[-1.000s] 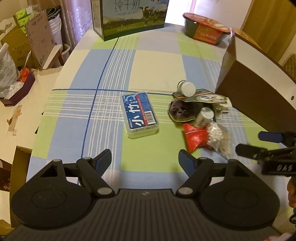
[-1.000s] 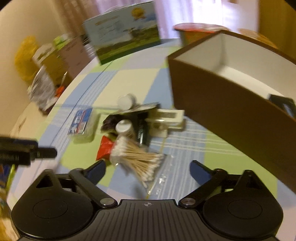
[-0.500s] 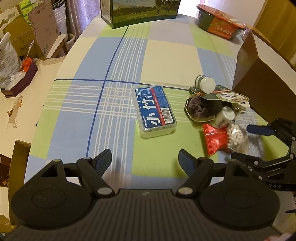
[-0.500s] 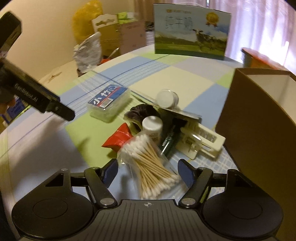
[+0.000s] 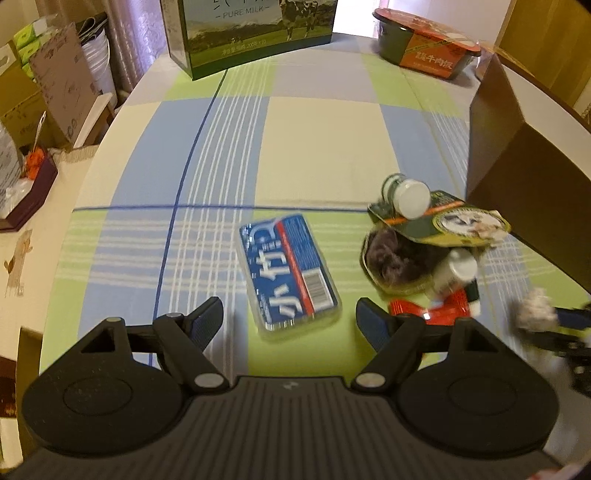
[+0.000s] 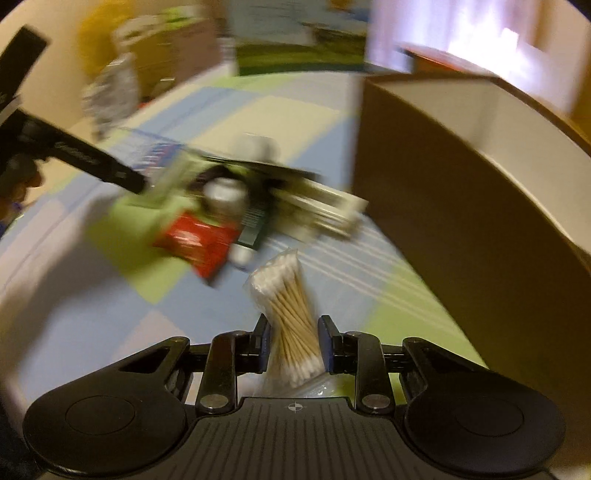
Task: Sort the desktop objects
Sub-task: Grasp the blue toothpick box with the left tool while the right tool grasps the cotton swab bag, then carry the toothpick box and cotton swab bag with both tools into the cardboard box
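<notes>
Two grippers on show, so going camera by camera. From the left wrist view, the left gripper (image 5: pixel 290 323) has its jaws spread wide and is holding nothing. It hovers low over the checked tablecloth (image 5: pixel 325 140), and the blue-labelled clear box (image 5: pixel 290 271) lies flat between and just ahead of its fingertips. To the right of that sits the small heap: a white-capped bottle (image 5: pixel 406 194) on its side, a green card pack (image 5: pixel 454 223), a dark scrunchie-looking thing (image 5: pixel 393 254), a second little white bottle (image 5: pixel 456 271) and a red packet (image 5: pixel 439 312). The brown box (image 5: pixel 517 155) stands just beyond the heap at the right. A milk carton (image 5: pixel 255 33) and an instant rice bowl (image 5: pixel 424 51) are far back. At the right edge you can see a blurry white clump, too smeared to say much.

Right wrist view is pretty motion-blurred. The right gripper (image 6: pixel 295 343) is clamped on the bag of cotton swabs (image 6: pixel 291 317), which looks lifted clear of the cloth, near the heap and beside the brown box (image 6: pixel 480 229) wall. The red packet (image 6: pixel 199 240) is still on the table, and the left gripper (image 6: pixel 96 162) pokes in from the left.
</notes>
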